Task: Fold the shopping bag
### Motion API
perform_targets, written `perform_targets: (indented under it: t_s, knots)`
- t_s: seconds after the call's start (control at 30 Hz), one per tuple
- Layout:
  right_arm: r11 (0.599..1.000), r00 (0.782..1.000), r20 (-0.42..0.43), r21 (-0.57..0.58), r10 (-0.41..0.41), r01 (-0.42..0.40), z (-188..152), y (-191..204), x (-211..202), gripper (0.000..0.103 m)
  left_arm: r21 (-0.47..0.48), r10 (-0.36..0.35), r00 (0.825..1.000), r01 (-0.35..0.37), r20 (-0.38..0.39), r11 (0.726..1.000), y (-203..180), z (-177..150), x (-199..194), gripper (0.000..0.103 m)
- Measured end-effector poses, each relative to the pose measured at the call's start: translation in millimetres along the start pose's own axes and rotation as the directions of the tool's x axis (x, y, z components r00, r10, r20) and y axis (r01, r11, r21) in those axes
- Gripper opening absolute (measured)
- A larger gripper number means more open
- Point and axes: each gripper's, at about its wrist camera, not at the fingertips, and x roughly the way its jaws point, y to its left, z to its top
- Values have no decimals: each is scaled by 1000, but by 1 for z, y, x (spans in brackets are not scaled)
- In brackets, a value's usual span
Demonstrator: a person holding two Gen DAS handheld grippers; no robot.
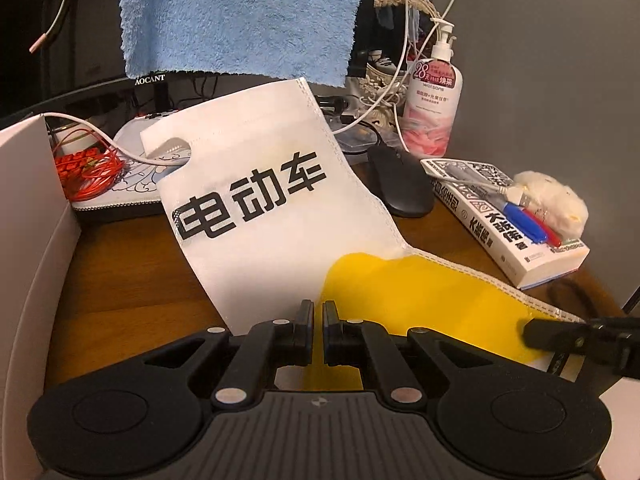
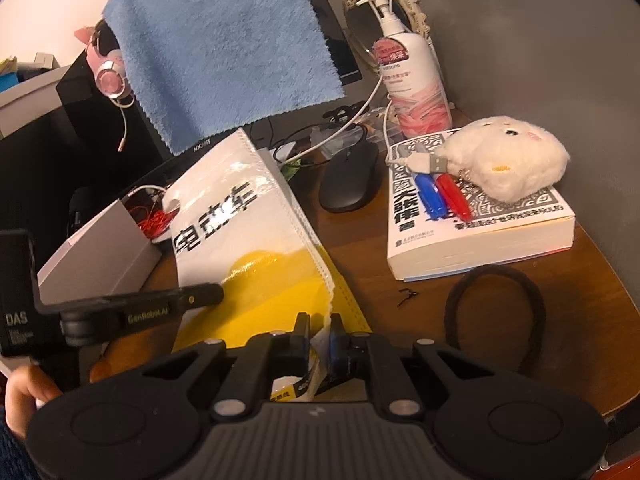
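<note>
1. Where the shopping bag (image 1: 256, 208) lies across the wooden desk (image 1: 132, 272), we see it white at its far end, with black printed characters, and yellow at its near end; the far end rises against the monitor base, and its cut-out handle faces a white box (image 1: 36, 208).
2. We read the left gripper (image 1: 318, 312) as nearly closed, jaws a narrow slit apart at the bag's near edge; whether fabric sits between them we cannot tell from its own view.
3. We see the right gripper (image 2: 320, 330) pinching the bag's stitched side edge, the white seam rising between its jaws.
4. Only the right view shows the left gripper from the side, its finger (image 2: 200, 294) lying on the yellow panel, and a hand (image 2: 24, 388) below it.
5. Only the right view shows a black hair band (image 2: 496, 316) on bare wood to the right of the bag.
6. Both views show a book (image 2: 476, 236) carrying a plush toy (image 2: 508, 160) and pens, a black mouse (image 1: 400, 184) and a lotion bottle (image 1: 434, 92) crowding the right and far sides.
7. A blue towel (image 1: 240, 16) hangs above the bag's raised end.
8. We note open wood between box and bag.
</note>
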Motion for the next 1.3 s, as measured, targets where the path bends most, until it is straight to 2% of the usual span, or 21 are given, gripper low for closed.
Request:
perform_targets:
  t_s: [0.1,0.17,0.23,0.43,0.57,0.67,0.83,0.93,1.0,1.03,1.07,1.2,1.3]
  knots:
    - [998,999,21,55,27,-28,-3,-5,-12,23,-2,7,1000,-7,-3,1000,0,0,0,5]
    - [993,998,27,102,63,-66,-8,-9,-22,41,0,14,1000,-14,-6,1000,-2,0,-1,5]
    - [978,993,33,171,113,-117,-15,-14,-31,47,5,23,1000,-23,-9,1000,-4,0,-2,5]
    - [919,982,16,348,190,-184,-41,-29,-45,48,9,53,999,-53,-8,999,-11,-6,-9,5]
    - [904,981,17,385,193,-185,-52,-33,-52,50,-1,67,998,-67,-15,998,-15,-9,-13,5]
    - [877,974,-1,434,228,-204,-60,-36,-49,50,-29,68,997,-69,-25,997,-16,-12,-18,5]
    - [848,962,-35,480,272,-222,-71,-35,-37,49,-45,84,996,-85,-18,995,-19,-17,-23,5]
    - [825,950,-62,516,305,-231,-76,-33,-26,48,-58,70,997,-72,-20,996,-17,-18,-25,5]
    - [807,941,-69,537,332,-246,-79,-30,-19,35,-68,60,998,-62,-22,996,-15,-18,-26,5]
    - [800,937,-65,542,343,-255,-79,-29,-18,21,-73,55,998,-57,-23,996,-14,-18,-27,5]
    - [800,937,-56,540,345,-262,-79,-27,-18,16,-78,50,998,-52,-24,996,-13,-18,-27,5]
    - [842,951,3,463,309,-275,-68,-17,-36,13,-94,23,999,-25,-24,995,-10,-22,-32,5]
    - [858,960,63,435,271,-271,-56,-16,-48,12,-107,-9,1000,6,-28,994,-9,-26,-38,5]
